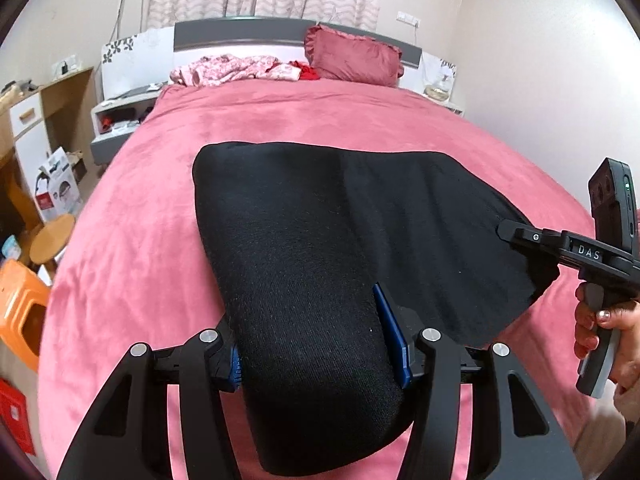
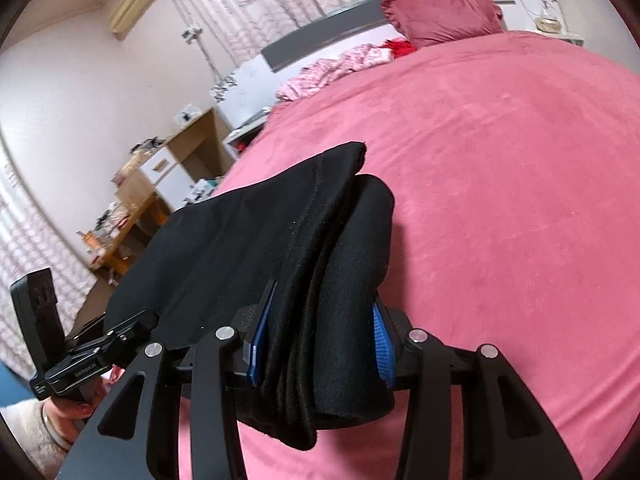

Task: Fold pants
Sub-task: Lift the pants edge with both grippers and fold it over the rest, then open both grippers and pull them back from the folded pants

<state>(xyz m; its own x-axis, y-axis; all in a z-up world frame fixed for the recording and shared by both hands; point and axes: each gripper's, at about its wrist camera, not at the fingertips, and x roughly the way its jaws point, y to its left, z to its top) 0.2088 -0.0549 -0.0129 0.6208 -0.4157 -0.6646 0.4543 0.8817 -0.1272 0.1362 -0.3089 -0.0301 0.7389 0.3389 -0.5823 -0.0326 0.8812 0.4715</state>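
Note:
Black pants [image 1: 320,240] are stretched between both grippers above a pink bed [image 1: 160,240]. My left gripper [image 1: 316,344] is shut on one end of the pants, the thick cloth bunched between its blue pads [image 1: 394,336]. My right gripper [image 2: 320,336] is shut on the other end, where several folded layers [image 2: 312,280] hang between its blue pads [image 2: 380,344]. The right gripper also shows in the left wrist view [image 1: 516,232] at the pants' right edge. The left gripper shows in the right wrist view [image 2: 132,328] at the lower left.
A dark red pillow [image 1: 356,60] and crumpled pink clothing [image 1: 236,68] lie at the headboard. Left of the bed are a nightstand [image 1: 120,116], a wooden desk [image 1: 36,116], a round stool [image 1: 52,240] and an orange stool [image 1: 20,312].

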